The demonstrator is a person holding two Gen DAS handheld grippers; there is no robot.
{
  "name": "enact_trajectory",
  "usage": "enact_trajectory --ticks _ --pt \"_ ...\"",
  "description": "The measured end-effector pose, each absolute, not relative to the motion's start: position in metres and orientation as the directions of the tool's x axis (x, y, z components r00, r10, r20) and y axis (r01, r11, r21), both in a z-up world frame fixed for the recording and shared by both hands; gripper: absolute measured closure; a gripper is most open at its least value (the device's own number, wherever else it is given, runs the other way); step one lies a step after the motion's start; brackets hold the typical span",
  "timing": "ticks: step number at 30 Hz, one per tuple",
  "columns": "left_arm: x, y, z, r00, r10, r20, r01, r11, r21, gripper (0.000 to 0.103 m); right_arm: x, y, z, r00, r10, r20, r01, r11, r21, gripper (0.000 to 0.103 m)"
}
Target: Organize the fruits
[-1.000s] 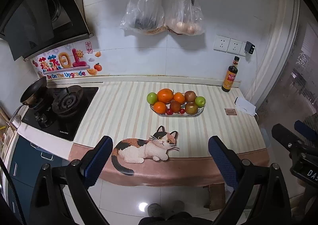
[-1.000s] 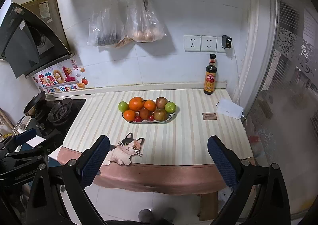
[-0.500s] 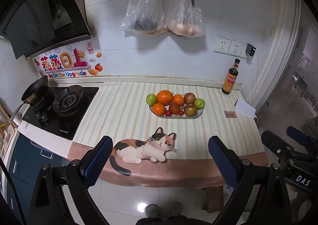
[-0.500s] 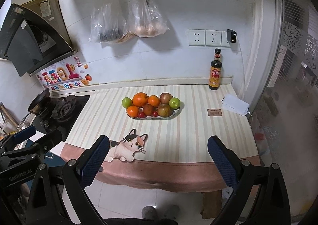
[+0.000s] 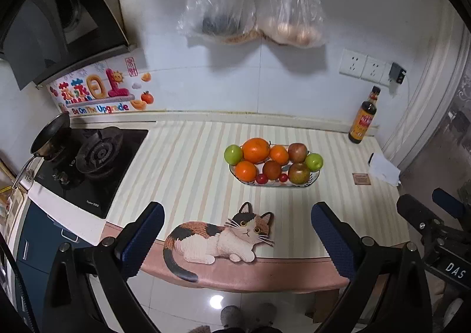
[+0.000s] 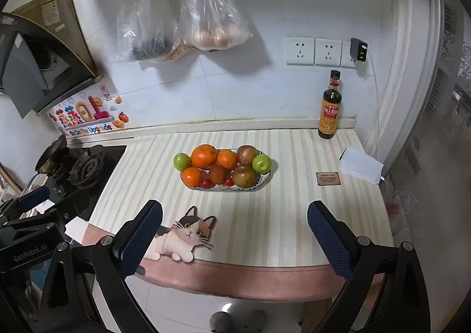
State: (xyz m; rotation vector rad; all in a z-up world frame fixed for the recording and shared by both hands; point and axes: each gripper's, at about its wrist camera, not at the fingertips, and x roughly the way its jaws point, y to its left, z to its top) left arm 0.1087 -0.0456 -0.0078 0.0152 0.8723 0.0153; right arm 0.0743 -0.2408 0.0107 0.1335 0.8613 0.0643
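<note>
An oval plate (image 5: pixel 314 180) (image 6: pixel 264 179) sits mid-counter, piled with oranges (image 5: pixel 255 150) (image 6: pixel 203 156), two green apples (image 5: pixel 233 154) (image 6: pixel 261 163), brownish apples (image 5: pixel 298 173) and small red tomatoes (image 5: pixel 261 178). My left gripper (image 5: pixel 238 230) is open and empty, held in front of the counter's near edge, well short of the plate. My right gripper (image 6: pixel 235 228) is open and empty, also at the near edge. The right gripper shows at the right edge of the left wrist view (image 5: pixel 435 224); the left one shows at the left of the right wrist view (image 6: pixel 38 215).
A striped mat with a cat picture (image 5: pixel 220 236) covers the counter. A gas stove (image 5: pixel 88 162) with a pan (image 5: pixel 50 136) lies left. A sauce bottle (image 6: pixel 330 106), a white paper (image 6: pixel 360 166) and a small card (image 6: pixel 327 178) sit right. Bags (image 6: pixel 212 24) and scissors hang on the wall.
Both grippers have moved closer to the counter; the plate of fruit looks larger. Both stay open and empty.
</note>
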Motion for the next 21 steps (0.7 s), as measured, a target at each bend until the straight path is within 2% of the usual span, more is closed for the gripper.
enact_trajectory --ticks 10,21 --pt "0.15 -0.052 -0.034 0.589 0.047 -0.807 -0.015 0.999 0.047 0.001 0.126 -0.244 -0.019 0.596 0.105 -0.796 0.017 0.99 0.143 0.002" --pt "0.161 -0.048 -0.043 0.563 0.035 -0.826 -0.013 0.999 0.034 0.001 0.138 -0.239 -0.031 0.575 0.088 -0.814 0.02 0.992 0.121 0.002"
